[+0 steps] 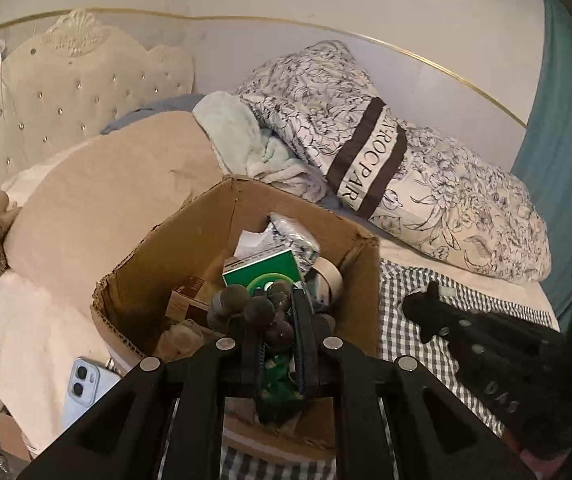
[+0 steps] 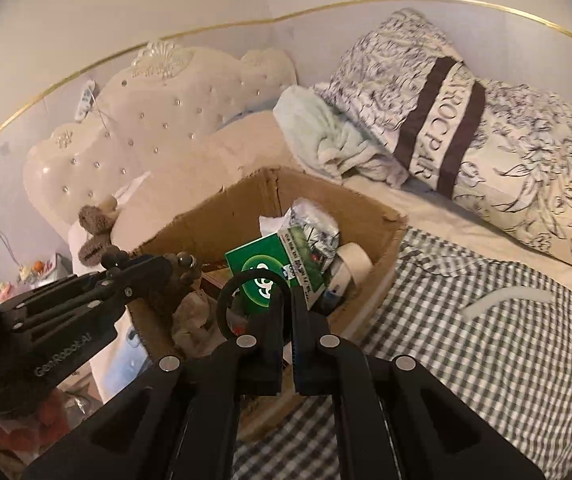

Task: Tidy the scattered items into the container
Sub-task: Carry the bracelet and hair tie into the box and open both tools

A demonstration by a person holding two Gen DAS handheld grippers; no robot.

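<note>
Over the cardboard box, left gripper jaws tight on half-hidden dark beads, right gripper jaws on a black ring.

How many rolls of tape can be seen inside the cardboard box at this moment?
1. A beige tape roll stands on edge against the right wall of the cardboard box, beside the green carton. The clutter and both grippers cover the box floor, so others may be hidden.

What you had in view, counted

You had one cardboard box, one green carton, one tape roll, one phone, one patterned pillow, and two claws: left, right.
</note>
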